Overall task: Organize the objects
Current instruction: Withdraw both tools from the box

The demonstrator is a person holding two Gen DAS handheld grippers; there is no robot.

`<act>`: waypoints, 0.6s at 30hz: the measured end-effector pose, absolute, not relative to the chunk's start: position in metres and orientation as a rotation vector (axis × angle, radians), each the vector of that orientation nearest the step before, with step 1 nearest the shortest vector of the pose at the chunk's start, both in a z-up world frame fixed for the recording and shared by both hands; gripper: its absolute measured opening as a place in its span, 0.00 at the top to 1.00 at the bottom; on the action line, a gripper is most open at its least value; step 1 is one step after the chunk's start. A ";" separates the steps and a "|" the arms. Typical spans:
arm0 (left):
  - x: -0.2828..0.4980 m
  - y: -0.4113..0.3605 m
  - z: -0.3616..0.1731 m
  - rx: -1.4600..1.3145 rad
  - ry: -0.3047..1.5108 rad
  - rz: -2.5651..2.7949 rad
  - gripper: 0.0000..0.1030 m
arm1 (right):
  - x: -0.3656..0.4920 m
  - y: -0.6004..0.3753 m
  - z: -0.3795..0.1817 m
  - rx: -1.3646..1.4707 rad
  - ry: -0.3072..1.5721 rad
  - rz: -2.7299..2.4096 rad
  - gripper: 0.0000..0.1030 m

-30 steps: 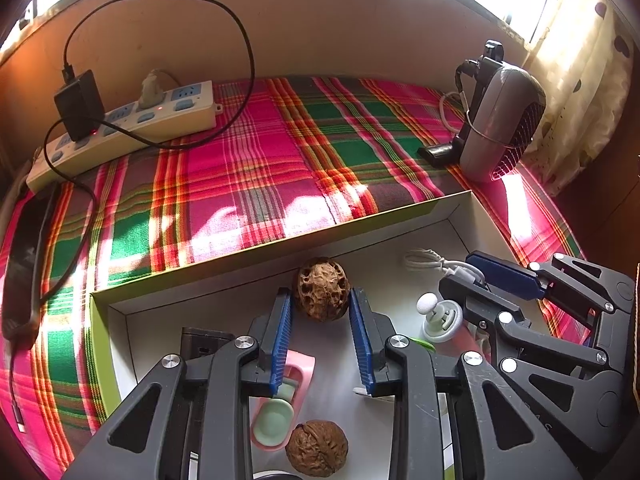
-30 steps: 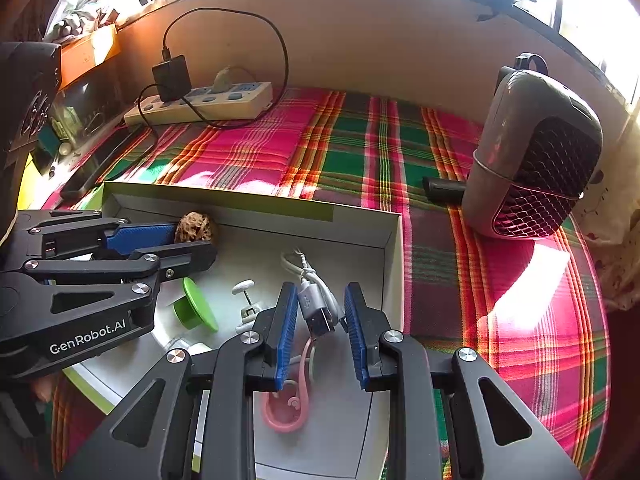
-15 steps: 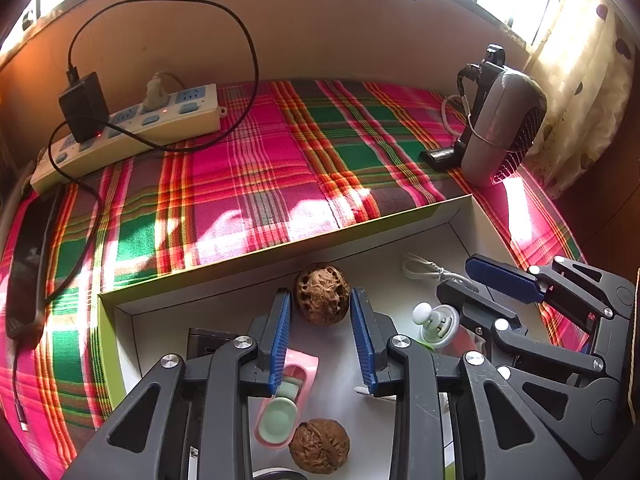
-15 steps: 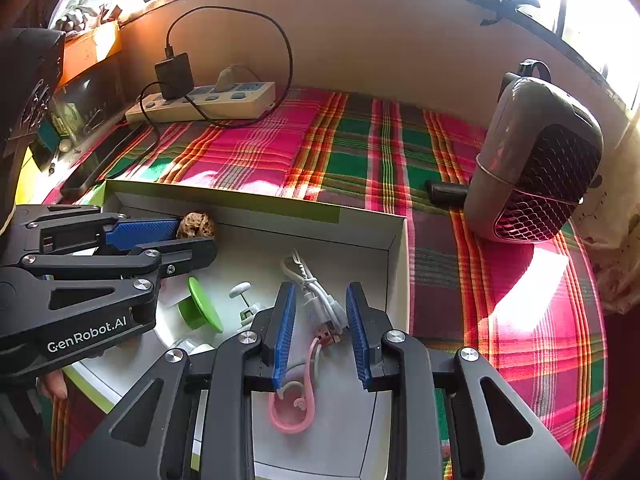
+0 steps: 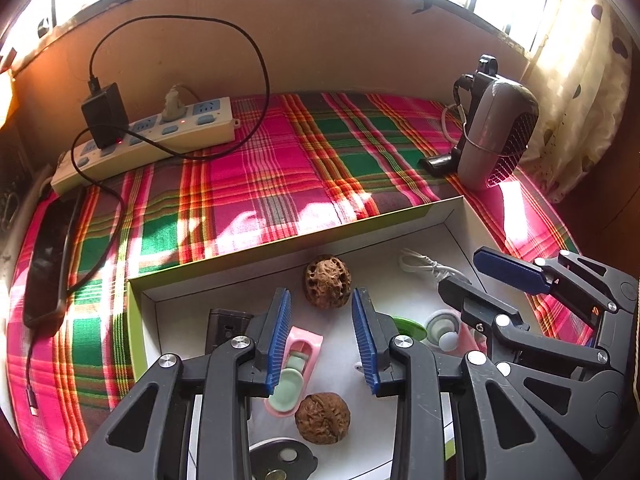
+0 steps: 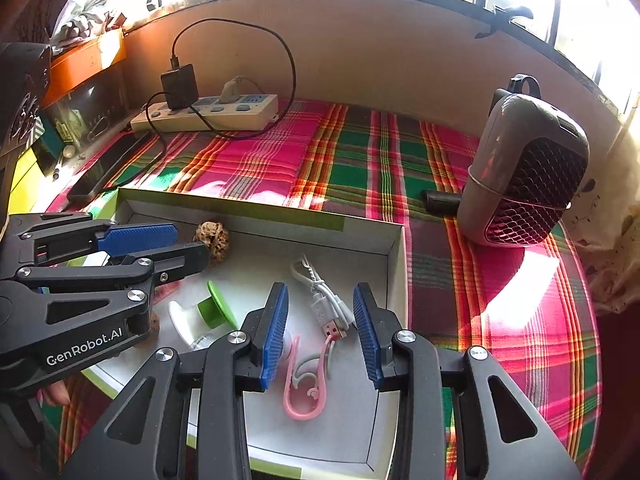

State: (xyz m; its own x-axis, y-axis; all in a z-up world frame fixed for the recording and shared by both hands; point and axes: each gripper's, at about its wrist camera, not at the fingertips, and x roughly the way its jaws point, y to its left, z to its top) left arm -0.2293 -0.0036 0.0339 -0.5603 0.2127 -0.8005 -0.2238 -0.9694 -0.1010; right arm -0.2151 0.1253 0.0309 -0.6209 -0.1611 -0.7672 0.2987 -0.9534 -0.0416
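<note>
Left gripper [image 5: 320, 336] wide apart, empty, above box [image 5: 256, 254] | right gripper [image 6: 318, 334] apart over white cable [image 6: 324, 302] | tip: go low, pinch cable's middle gently.

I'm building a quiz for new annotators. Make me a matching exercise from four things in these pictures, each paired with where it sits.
Things:
1. far walnut
2. white USB cable
3. power strip
4. grey heater

Places:
A. on the plaid cloth, right of the box
B. on the cloth by the back wall
C. in the box, ahead of the open left gripper
D. in the box, between the open right gripper fingers

Pairs: 1-C, 2-D, 3-B, 4-A
</note>
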 end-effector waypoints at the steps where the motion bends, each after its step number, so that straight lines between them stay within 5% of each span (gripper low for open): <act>1: -0.226 -0.004 0.036 -1.311 0.021 2.584 0.71 | -0.213 0.125 0.032 1.205 0.239 -2.611 0.66; 18: -0.147 -0.014 0.062 -1.189 0.049 2.785 0.71 | -0.156 0.123 0.051 1.132 0.133 -2.635 0.66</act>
